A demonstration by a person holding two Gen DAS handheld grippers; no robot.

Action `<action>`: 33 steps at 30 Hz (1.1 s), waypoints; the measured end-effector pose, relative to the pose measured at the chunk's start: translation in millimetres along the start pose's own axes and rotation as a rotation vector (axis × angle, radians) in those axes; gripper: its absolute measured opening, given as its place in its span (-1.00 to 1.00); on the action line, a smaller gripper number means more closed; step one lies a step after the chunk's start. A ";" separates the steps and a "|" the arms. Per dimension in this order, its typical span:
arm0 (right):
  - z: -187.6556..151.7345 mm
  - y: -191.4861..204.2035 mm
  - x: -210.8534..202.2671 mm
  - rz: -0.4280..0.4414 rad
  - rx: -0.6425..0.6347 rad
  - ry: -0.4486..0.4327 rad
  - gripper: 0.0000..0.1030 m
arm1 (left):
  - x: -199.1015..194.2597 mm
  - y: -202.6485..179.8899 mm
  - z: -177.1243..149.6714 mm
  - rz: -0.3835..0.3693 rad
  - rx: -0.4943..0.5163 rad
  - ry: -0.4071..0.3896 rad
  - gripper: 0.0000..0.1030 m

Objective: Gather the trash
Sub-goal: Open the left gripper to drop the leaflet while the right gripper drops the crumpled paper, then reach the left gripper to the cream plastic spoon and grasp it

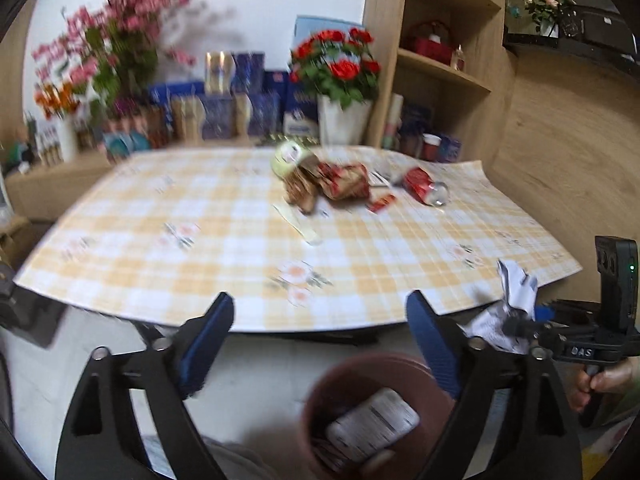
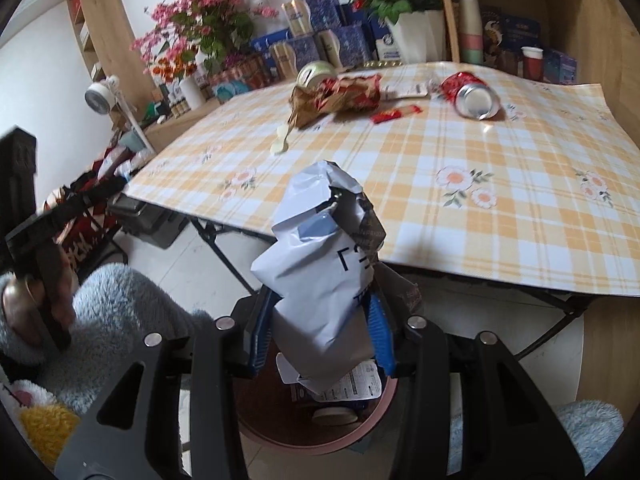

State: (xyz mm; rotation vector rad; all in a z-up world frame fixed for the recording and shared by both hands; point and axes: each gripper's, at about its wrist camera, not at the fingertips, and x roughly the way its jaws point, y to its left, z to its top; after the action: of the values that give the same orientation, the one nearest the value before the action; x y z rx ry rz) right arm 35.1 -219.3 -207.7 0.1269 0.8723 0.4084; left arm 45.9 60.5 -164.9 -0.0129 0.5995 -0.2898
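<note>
1. Right, the right hand-held gripper (image 2: 320, 332) is clamped on a crumpled white plastic bag (image 2: 320, 264), which sticks up between its blue pads, held off the near edge of the desk (image 2: 500, 240).
2. Directly below the bag sits a round brownish bin (image 2: 372, 424) on the floor, with a printed packet (image 2: 352, 388) already lying inside it.
3. Meanwhile the left hand-held gripper (image 1: 320, 344) hangs spread wide and empty, just short of the desk edge and above the bin's left side.
4. Back on the checked tablecloth, near the far edge, a green can (image 2: 314, 74) touches a crumpled brown-and-red wrapper (image 2: 340, 96).
5. A small red wrapper (image 2: 396, 114) lies just beside that, and a crushed red can (image 2: 472, 94) lies on its side to the right.
6. A pale scrap (image 2: 282, 140) rests nearer the middle.
</note>
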 end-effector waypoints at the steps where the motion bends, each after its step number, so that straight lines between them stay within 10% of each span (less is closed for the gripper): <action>1: -1.5 1.2 3.1 0.000 -0.002 0.014 -0.14 | -0.8 2.8 0.1 0.021 0.014 -0.009 0.79; 17: -19.5 22.3 42.1 -0.018 -0.061 0.183 -0.05 | 9.9 14.5 -20.7 0.029 0.003 0.026 0.87; 28: -15.9 23.2 32.2 -0.071 -0.068 0.123 0.84 | 16.7 28.3 -22.1 0.021 -0.083 0.055 0.87; 33: -9.4 14.0 27.7 -0.116 -0.027 0.095 0.89 | 18.9 25.5 -22.2 0.027 -0.074 0.068 0.87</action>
State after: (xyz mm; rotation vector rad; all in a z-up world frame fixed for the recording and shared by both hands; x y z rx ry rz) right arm 39.6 -196.0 -229.8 0.0318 0.9626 0.3192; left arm 55.2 81.5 -196.1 -0.0668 0.6771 -0.2428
